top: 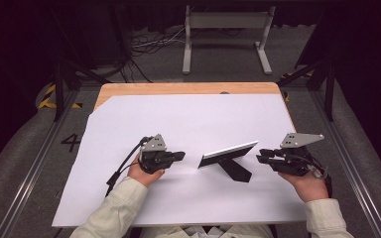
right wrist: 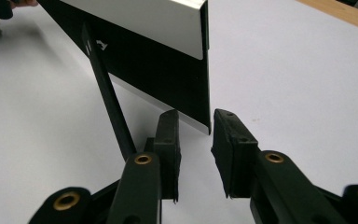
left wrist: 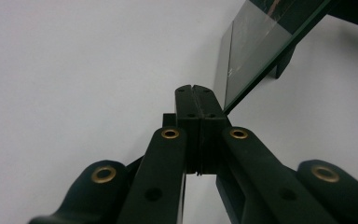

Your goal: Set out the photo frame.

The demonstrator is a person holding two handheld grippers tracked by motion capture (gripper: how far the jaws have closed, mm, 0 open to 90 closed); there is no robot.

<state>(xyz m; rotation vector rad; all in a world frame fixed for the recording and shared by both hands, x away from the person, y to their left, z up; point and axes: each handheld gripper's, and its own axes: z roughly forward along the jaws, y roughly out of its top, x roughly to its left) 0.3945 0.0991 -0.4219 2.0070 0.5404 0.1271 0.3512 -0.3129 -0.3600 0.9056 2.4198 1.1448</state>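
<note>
Right hand-held gripper (right wrist: 195,140) sits with jaws apart, the photo frame (top: 228,153) corner just ahead between them (nearer than my left). Left hand-held gripper (left wrist: 196,100) is closed, empty, beside the frame's other end on the desk (top: 188,88).

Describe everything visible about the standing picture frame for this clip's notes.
The picture frame stands on the white sheet between both claws, leaning back on a black rear strut. Slim silver edge, black back, glassy reflective front. The right claw is open with the frame's edge at its gap; nothing grips it.
</note>
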